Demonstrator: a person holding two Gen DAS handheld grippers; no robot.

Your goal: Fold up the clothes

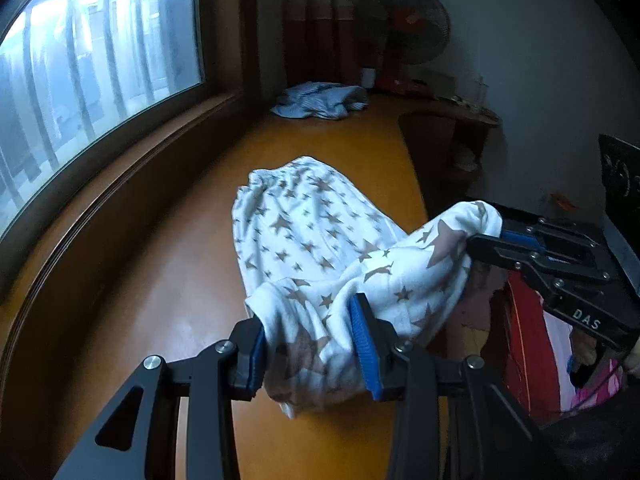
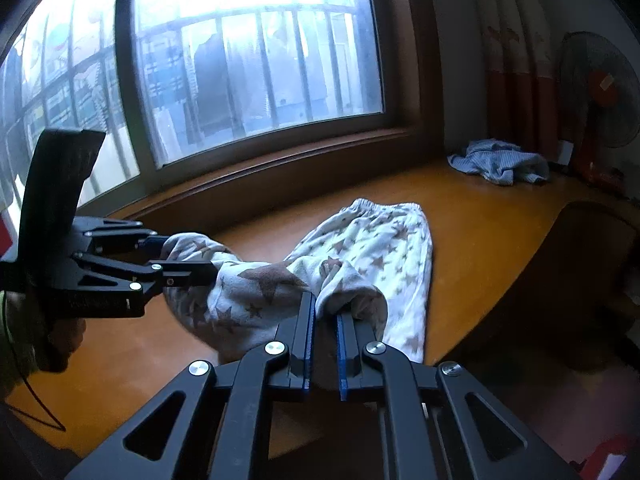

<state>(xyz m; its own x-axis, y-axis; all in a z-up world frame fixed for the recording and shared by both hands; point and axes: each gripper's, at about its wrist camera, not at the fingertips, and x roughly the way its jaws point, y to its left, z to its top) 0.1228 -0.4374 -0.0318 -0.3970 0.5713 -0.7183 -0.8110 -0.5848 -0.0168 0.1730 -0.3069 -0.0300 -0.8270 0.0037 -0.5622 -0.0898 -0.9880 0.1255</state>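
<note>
Holding the star-print trousers (image 1: 320,240) by their leg ends, your left gripper (image 1: 316,340) clamps a thick bunch and your right gripper (image 2: 326,320) pinches a thin edge, jaws nearly closed. Their waistband rests on the wooden table (image 1: 180,320), toward the window (image 1: 80,80). That thin pinch could slip if you pull hard, and the uneven grips may skew the fold.

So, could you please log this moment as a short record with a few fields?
garment: white star-print trousers, waistband end flat on the table, leg ends lifted
left gripper: shut on one bunched leg end
right gripper: shut on the other leg end
surface: orange wooden table beside the window
other items: crumpled blue striped garment at the far end, fan behind it
</note>
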